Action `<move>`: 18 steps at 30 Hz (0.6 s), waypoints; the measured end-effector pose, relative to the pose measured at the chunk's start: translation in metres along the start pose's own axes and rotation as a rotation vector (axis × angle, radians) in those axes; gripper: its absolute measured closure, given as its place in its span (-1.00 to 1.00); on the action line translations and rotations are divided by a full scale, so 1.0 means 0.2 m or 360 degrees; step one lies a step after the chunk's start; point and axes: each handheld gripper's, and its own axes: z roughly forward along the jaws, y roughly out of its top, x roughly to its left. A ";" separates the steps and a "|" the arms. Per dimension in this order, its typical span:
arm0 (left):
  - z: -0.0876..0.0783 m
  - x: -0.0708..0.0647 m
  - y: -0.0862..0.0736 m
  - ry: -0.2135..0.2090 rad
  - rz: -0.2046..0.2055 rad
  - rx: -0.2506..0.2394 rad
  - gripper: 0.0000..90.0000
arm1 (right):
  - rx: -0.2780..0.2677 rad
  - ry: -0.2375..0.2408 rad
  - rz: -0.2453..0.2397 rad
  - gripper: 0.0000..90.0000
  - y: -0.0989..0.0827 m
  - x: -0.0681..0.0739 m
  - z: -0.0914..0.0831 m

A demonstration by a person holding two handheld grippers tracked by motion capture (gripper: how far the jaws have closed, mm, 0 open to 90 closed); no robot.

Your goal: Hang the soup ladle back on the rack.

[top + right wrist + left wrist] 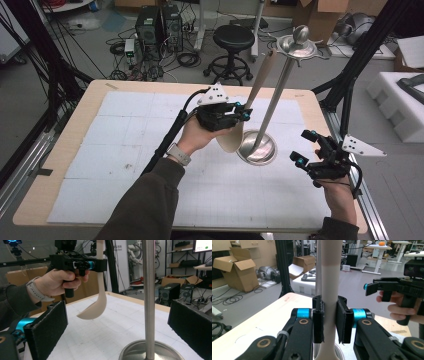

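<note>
Clamping the handle of a cream-coloured ladle (328,290), the left claw (239,114) sits just above centre in the high view, its two black pads pressed flat on either side of the shaft. The right claw (306,148), at the lower right of that view, stands apart and holds nothing, with the steel stand's pole (148,295) rising between its pads without touching them.

The ladle hangs clear of the table (75,150), just beside the stand's round base (265,150). Its long axis runs steeply upright with a slight lean: the bowl (93,311) points down, near the white mat, and the handle end reaches up toward the stand's top disc (298,47) in the upper middle of the frame.

It looks like a light, rigid plastic or wooden piece, smooth enough to twist in the pads if gripped loosely. Holding the narrow shaft a little above the bowl, as now, seems sound; the weight below the grip should keep it hanging steady. The stand looks heavier, stiff and bottom-weighted.
</note>
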 end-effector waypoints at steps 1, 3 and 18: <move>0.01 0.00 0.00 0.0001 -0.0006 -0.0005 0.73 | 0.0006 0.0003 -0.0001 -0.97 0.00 0.00 0.00; 0.03 -0.01 0.00 0.0009 0.0000 -0.0008 0.73 | 0.0009 0.0005 0.0002 -0.97 0.00 0.00 0.00; 0.00 -0.02 -0.02 -0.0028 0.0068 -0.0034 0.18 | 0.0001 -0.0005 -0.0003 -0.97 -0.01 0.00 0.00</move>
